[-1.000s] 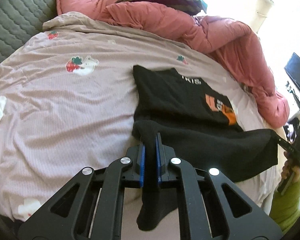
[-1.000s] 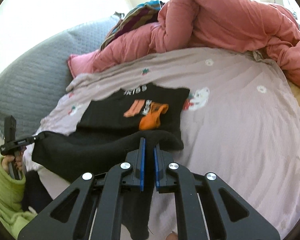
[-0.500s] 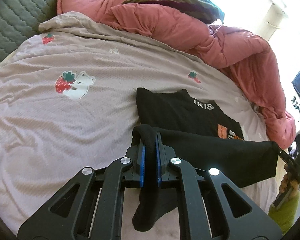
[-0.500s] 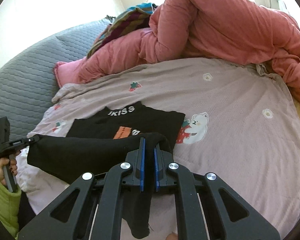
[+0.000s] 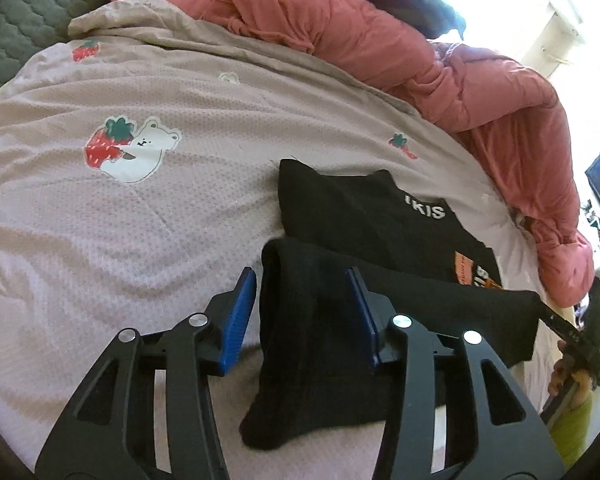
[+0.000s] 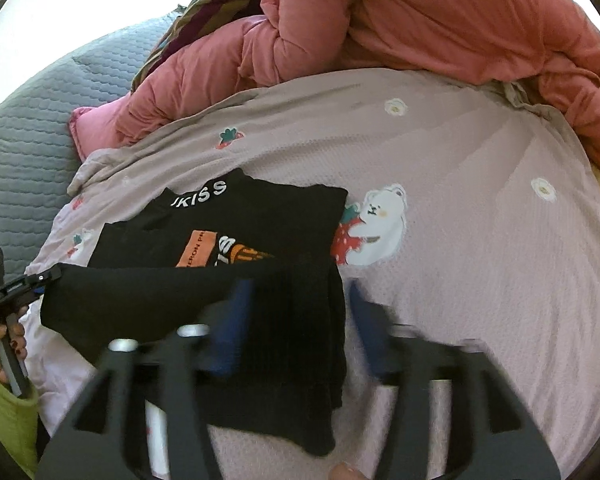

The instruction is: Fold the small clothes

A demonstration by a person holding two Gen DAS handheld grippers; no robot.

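Strawberry-print bedsheet (image 5: pixel 180 208), pink duvet (image 5: pixel 440 80) behind

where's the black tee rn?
Black tee lies on the bedsheet, bottom hem folded up between both open grippers, pink duvet behind it.

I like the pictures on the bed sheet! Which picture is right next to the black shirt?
The white bear hugging a strawberry sits right beside the black T-shirt. The small strawberry and the flowers lie farther off.

Bed w/ mauve strawberry-bear sheet (image 5: pixel 148 216), black tee (image 5: pixel 364 216) part-folded on it, pink duvet (image 5: pixel 440 80) bunched at far edge
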